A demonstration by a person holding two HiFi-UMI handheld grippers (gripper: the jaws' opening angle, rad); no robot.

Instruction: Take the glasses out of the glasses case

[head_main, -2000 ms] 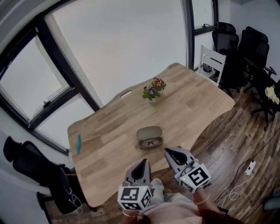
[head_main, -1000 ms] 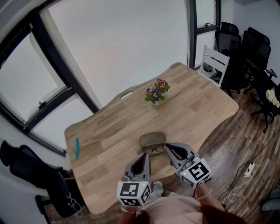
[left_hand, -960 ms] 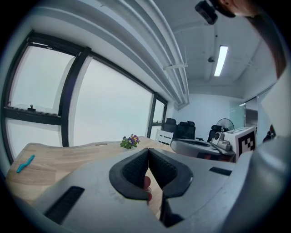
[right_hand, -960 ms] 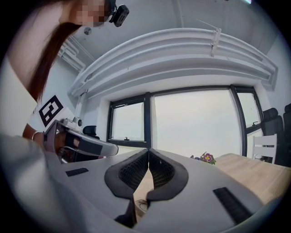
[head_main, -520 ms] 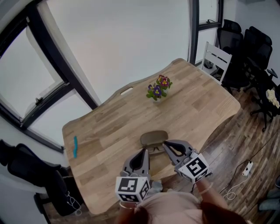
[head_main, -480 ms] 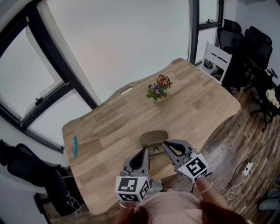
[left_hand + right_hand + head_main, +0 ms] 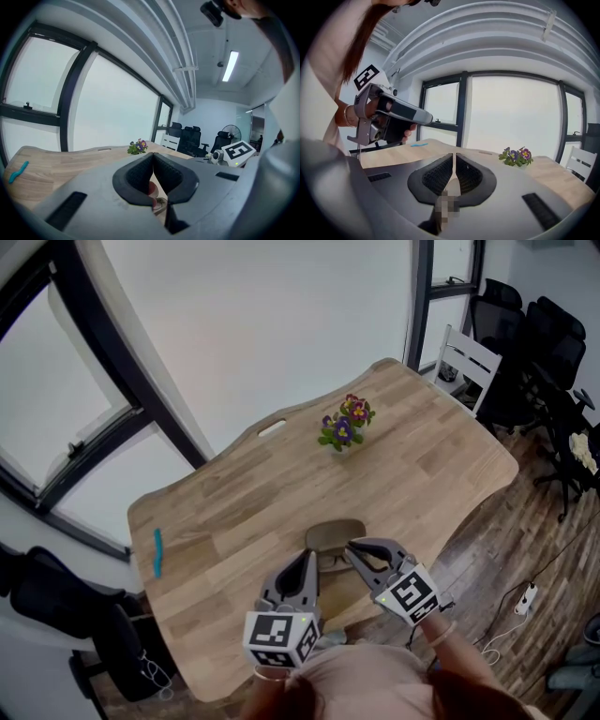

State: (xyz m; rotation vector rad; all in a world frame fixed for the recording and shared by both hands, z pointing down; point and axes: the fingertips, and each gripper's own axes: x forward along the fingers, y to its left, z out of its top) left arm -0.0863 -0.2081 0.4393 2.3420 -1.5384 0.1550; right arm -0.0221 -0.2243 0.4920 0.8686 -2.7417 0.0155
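Hovering above the wooden table (image 7: 234, 512), the left gripper (image 7: 306, 559) and right gripper (image 7: 354, 547) were each seen with jaws pressed together, empty. The glasses case (image 7: 336, 532) lay just ahead of both tips, the glasses (image 7: 330, 562) between them.

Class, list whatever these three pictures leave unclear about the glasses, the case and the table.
Glasses: head view, partly covered by the right tongs; too small to tell whether they lie inside the case.
Case: left gripper view, almost wholly blocked by the left tongs' own body.
Blue thing: head view, too small to identify.
Right gripper view: a mosaic patch covers the gap below the tongs.
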